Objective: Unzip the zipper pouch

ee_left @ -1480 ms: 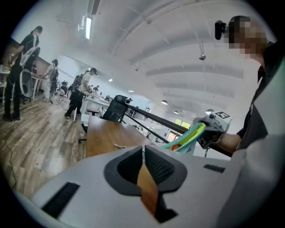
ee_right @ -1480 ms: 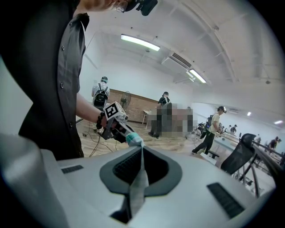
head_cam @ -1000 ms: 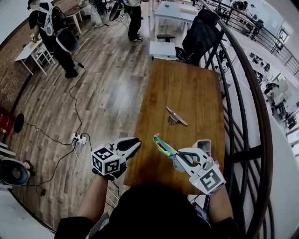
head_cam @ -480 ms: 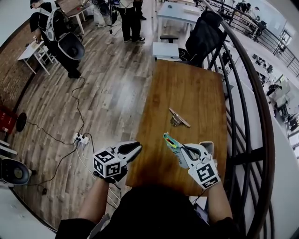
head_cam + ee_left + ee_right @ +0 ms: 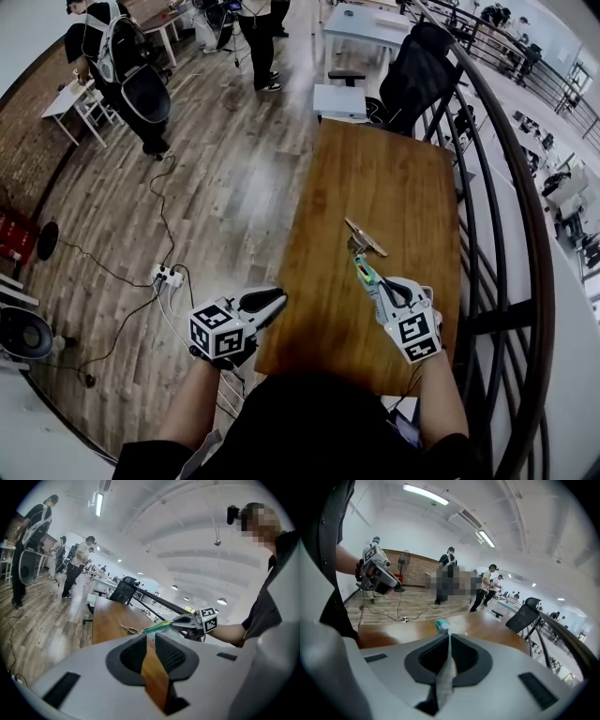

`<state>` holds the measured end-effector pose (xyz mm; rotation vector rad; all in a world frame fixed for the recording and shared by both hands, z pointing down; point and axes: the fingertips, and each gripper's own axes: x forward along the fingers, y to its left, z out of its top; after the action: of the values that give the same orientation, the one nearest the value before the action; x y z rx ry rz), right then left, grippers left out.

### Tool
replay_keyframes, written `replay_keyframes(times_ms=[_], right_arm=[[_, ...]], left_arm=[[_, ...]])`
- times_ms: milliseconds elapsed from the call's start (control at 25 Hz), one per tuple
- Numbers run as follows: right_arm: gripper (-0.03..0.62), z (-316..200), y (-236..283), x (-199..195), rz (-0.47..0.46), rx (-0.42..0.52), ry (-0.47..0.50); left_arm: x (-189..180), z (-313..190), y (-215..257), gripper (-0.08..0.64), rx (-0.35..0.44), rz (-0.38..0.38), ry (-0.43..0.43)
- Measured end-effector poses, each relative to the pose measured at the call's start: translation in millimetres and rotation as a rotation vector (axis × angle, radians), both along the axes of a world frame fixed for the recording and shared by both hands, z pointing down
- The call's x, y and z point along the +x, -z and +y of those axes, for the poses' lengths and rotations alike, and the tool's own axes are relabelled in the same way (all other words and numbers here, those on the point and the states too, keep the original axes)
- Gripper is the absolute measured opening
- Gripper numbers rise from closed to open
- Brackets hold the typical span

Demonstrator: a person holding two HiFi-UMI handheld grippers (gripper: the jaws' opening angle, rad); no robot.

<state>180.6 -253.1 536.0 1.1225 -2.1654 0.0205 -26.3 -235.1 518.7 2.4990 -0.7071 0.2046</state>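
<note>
The left hand-held gripper (image 5: 150, 639), jaws slightly apart, faces the table (image 5: 108, 616).

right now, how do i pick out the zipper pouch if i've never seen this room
Find the long wooden table beside the black railing, then the right gripper over its near end. The zipper pouch is the thin strip pinched in its shut jaws, pointing forward. Unlike the tan and metal piece lying on the wood just beyond, it is bright green with coloured streaks.

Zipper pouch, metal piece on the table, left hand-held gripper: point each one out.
zipper pouch (image 5: 362, 273), head view, its colourful middle.
metal piece (image 5: 366, 236), head view, middle of its flat strip.
left hand-held gripper (image 5: 275, 297), head view, between its fingertips.
</note>
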Motion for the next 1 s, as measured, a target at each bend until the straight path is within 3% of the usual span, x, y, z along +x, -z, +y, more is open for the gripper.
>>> replay_keyframes(times_ms=[200,400,800,1000], right_arm=[[0.079,6,3,0,-0.077,-0.025,0.015],[0.086,12,14,2,-0.167,-0.014,-0.007],[0.055,26,34,16,-0.229,0.03,-0.064],[0.0,30,50,20,-0.33,0.072,-0.11]], left_arm=[[3,0,-2,0.061,-0.002,0.007,-0.003],[1,0,-1,0.061,0.007,0.016,0.0],[7,-14,10,0.06,0.08,-0.027,0.023],[1,-24,14,0.034,0.152,-0.144,0.11]])
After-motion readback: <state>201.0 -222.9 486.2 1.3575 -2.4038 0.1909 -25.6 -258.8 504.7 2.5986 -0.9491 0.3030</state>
